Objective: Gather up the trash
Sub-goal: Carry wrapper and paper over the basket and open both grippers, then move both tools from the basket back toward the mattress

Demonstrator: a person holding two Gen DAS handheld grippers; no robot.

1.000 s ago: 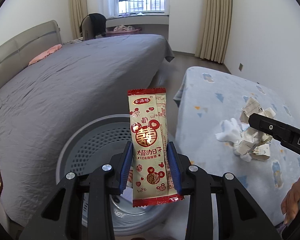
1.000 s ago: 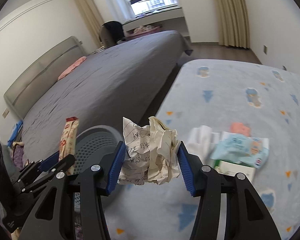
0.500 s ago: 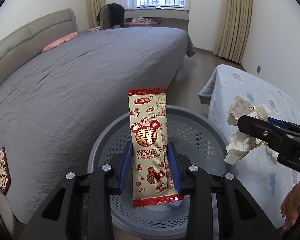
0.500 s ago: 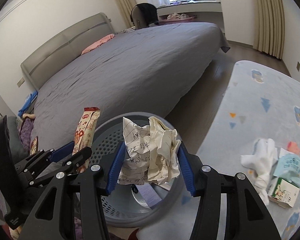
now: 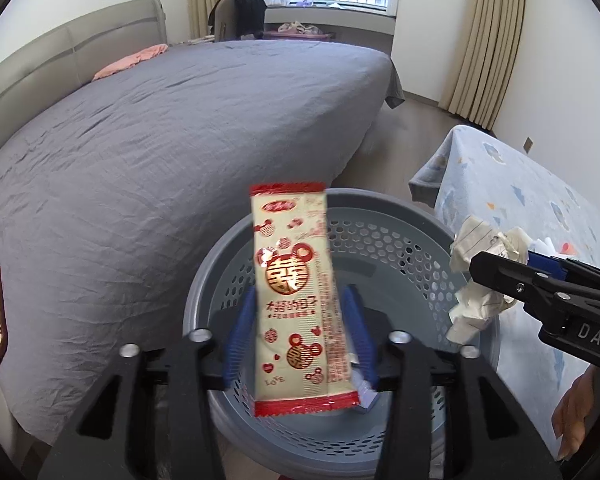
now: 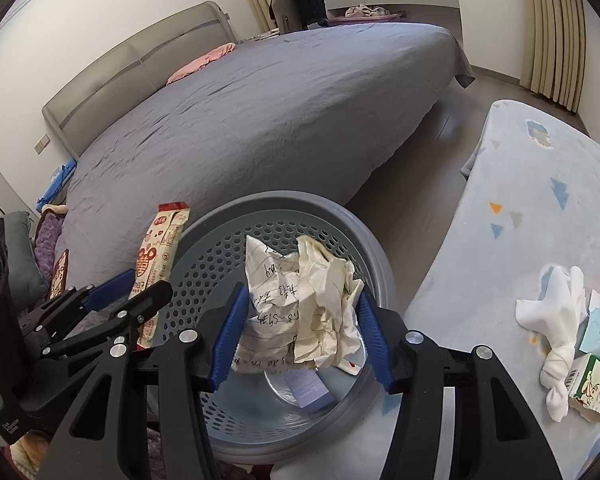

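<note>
Left tool: opened up; the snack wrapper looks loose, right over the basket.
Right tool: squeezing a ball of paper, also over the basket.
Basket: a few bits already at the bottom.
Left to do: drop both in, then get the white tissue and small boxes on the blue mat, right of the basket.

Below my jaws the round grey perforated plastic basket gapes open; grey bed crowds its left.
</note>
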